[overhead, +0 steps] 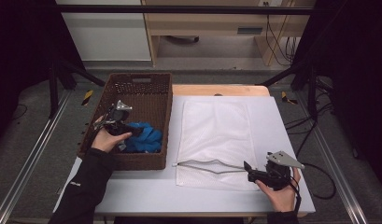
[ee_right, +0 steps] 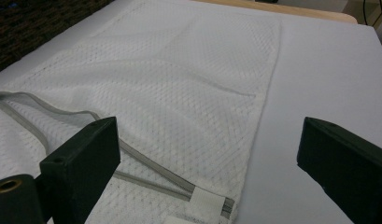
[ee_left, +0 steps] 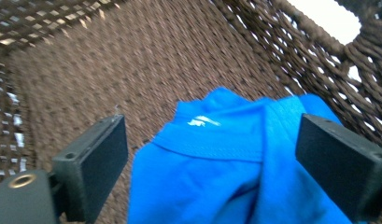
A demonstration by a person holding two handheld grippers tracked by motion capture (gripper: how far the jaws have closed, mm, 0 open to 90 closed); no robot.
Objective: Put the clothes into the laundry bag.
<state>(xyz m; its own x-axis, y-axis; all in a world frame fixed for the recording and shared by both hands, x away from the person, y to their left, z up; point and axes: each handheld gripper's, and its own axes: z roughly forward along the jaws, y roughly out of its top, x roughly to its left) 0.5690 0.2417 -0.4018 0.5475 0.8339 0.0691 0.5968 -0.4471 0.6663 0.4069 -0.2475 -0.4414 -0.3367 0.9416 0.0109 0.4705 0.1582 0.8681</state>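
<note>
So: white rectangular table top (overhead: 282, 140) fills the lower middle of the high view. White mesh laundry bag (overhead: 216, 140) lies flat at centre, grey zipper (overhead: 207, 165) gaping along its near edge. Brown woven rectangular basket (overhead: 132, 100) sits left of centre, just beside the bag's left edge. Crumpled bright blue cloth (overhead: 144, 137) lies in the basket's near right corner.

Left gripper (overhead: 132, 133) is down inside the basket at the cloth. In the left gripper view its jaws stand wide apart, blue cloth (ee_left: 235, 163) between them, pads not pressing on it; nothing held.

Right gripper (overhead: 247, 167) sits lower right, at the bag's near right corner by the zipper end. In the right gripper view its jaws are spread wide over the mesh bag (ee_right: 179, 93), gripping nothing.
</note>
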